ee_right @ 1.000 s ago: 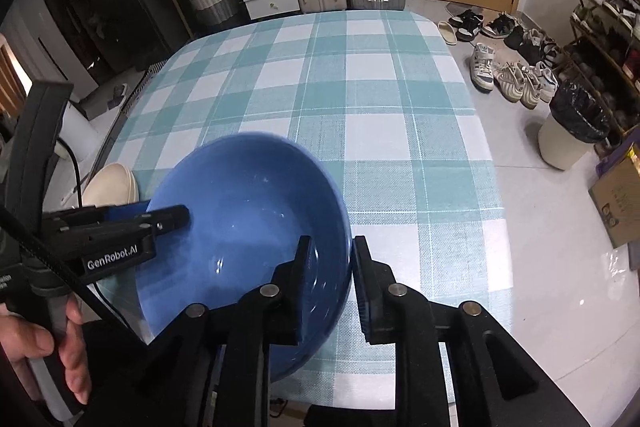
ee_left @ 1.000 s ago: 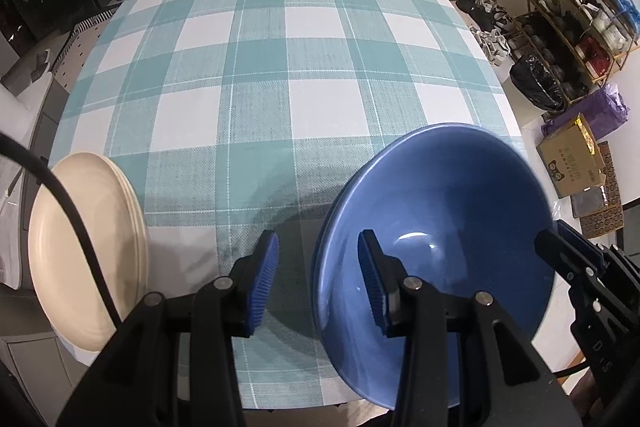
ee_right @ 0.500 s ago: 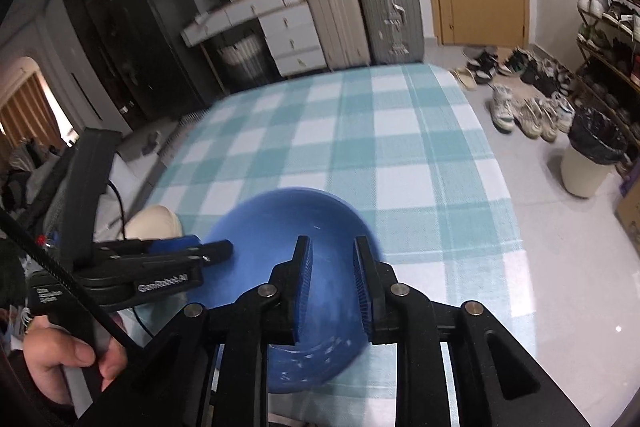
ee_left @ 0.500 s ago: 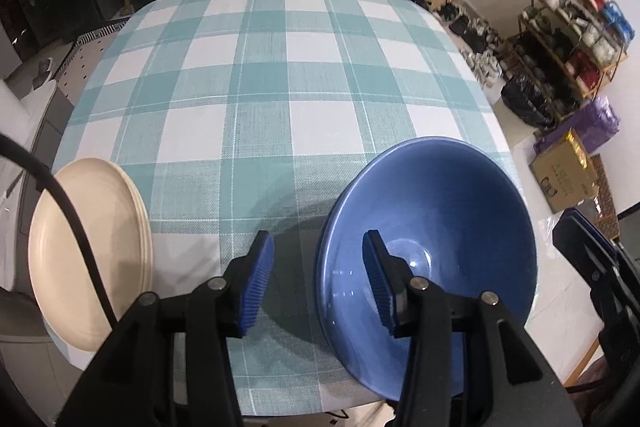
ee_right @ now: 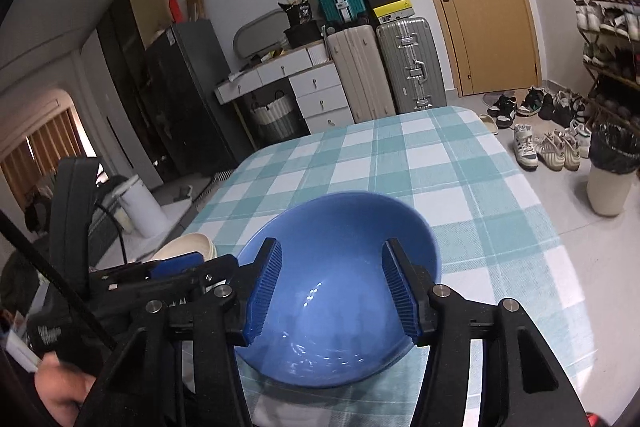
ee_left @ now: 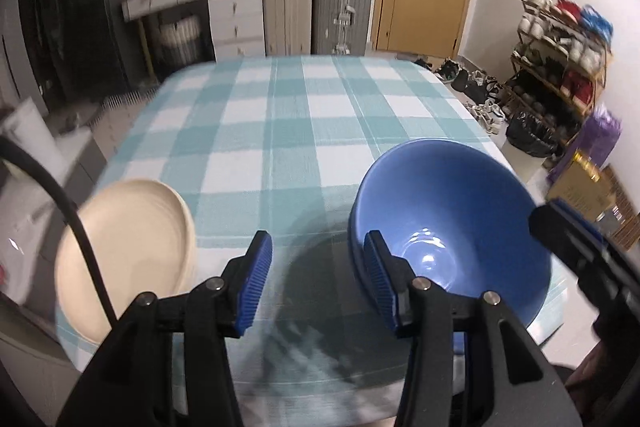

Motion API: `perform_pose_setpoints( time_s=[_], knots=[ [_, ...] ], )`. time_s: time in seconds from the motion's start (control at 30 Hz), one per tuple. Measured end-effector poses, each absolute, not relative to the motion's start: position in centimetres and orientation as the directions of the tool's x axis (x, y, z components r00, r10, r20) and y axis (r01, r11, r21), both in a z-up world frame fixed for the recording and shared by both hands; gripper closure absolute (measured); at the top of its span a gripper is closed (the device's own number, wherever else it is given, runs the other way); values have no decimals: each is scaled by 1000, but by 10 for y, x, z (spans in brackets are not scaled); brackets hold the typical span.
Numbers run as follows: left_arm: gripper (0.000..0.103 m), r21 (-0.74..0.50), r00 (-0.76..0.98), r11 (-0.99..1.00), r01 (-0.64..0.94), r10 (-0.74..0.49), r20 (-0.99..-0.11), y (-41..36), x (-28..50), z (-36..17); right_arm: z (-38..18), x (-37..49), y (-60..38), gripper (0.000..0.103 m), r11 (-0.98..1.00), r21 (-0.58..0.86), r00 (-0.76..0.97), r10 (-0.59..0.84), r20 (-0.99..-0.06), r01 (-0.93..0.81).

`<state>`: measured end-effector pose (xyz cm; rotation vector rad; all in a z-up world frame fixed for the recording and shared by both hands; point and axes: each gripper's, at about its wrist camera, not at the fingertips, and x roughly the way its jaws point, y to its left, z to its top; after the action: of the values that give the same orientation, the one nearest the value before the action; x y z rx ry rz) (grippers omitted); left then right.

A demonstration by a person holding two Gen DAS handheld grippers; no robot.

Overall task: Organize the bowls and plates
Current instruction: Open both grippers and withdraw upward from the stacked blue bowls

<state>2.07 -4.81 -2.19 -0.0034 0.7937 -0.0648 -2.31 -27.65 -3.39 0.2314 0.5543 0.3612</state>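
The blue bowl (ee_right: pixel 340 287) sits released on the checked tablecloth (ee_right: pixel 440 163) at lower centre, near the cream plates (ee_left: pixel 124 251) at lower left, and both the right gripper (ee_right: pixel 332 291) and left gripper (ee_left: pixel 316 275) have just been opening with nothing between their pads, probably because the sorting is finished.

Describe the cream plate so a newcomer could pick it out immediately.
Start at the table with the teal-and-white checked cloth. On its near edge, left of the blue bowl, lies the cream plate, partly overhanging the corner. It is the only pale, flat, shallow dish there; its neighbour is deep and blue.
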Motion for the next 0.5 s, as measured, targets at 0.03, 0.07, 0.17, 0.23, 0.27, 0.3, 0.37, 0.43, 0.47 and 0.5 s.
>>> perform_pose_setpoints(
  time_s=[0.03,0.07,0.17,0.23,0.27,0.3,0.37,0.43,0.47,0.5],
  knots=[
    [50,-11,716,998,64,-53,-696,-48,16,-22,-34,-25,-276,46,909,313,789,400,-467,-275],
    [50,11,736,998,65,-40,-676,-46,11,-21,-33,-27,-276,44,908,312,791,402,-461,-280],
    [46,45,788,998,41,-5,-616,-37,-2,-22,-29,-38,-276,29,914,282,821,389,-417,-290],
    [43,14,796,999,36,-20,-605,-30,-6,-23,-26,-48,-271,24,914,247,834,397,-383,-321],
    [42,1,795,999,32,-25,-606,-27,-7,-23,-24,-52,-269,22,914,231,837,399,-374,-333],
    [35,-7,798,1000,24,-24,-602,-24,-8,-22,-23,-56,-266,19,914,214,840,401,-366,-343],
    [20,-23,818,1000,6,-18,-576,-18,-13,-21,-23,-63,-259,18,911,186,839,413,-354,-369],
    [20,-40,854,999,-2,-18,-520,-14,-23,-15,-22,-69,-252,17,902,160,832,432,-349,-402],
    [20,-34,871,999,-1,-15,-491,-14,-27,-13,-22,-72,-249,17,900,147,831,435,-347,-410],
    [19,-19,883,1000,-7,-3,-470,-15,-30,-11,-21,-73,-247,16,900,135,833,434,-344,-413]
  ],
)
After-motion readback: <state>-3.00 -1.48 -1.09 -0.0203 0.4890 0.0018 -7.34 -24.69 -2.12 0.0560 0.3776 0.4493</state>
